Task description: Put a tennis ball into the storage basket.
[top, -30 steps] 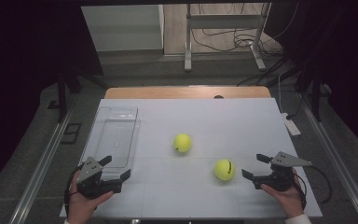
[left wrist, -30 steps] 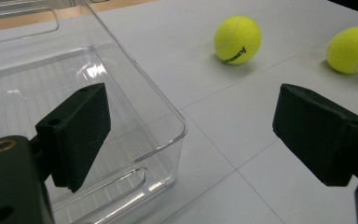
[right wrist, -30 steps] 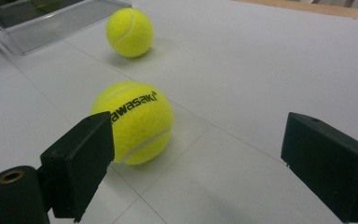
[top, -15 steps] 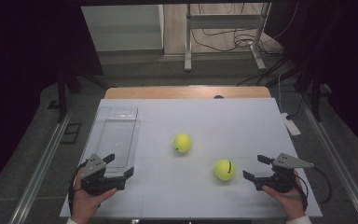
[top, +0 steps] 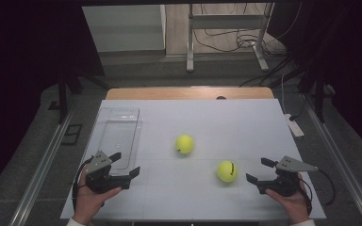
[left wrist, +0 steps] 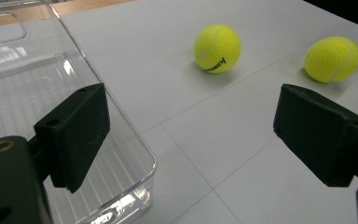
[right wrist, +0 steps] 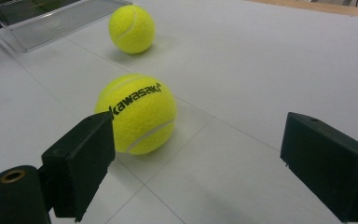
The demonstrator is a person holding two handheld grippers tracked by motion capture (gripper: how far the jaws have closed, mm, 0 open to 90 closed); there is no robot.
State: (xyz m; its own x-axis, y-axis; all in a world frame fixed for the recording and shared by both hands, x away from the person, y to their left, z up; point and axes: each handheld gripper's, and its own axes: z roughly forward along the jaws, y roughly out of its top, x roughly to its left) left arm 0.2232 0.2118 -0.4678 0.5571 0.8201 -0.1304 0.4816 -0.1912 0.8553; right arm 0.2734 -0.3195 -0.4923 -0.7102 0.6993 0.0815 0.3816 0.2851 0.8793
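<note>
Nothing looks done yet: both tennis balls, the nearer ball (top: 226, 171) and the farther ball (top: 185, 144), lie on the bench (top: 245, 122) outside the clear bin (top: 120, 136), while the left gripper (top: 125, 165) and right gripper (top: 258, 170) hover wide and empty.

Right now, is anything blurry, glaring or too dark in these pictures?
High view: surroundings nearly black, the lit table soft. Left gripper view: glare on the clear bin's rim, near tool pads slightly soft. Right gripper view: the printed ball sharp, with a faint shadow.
</note>
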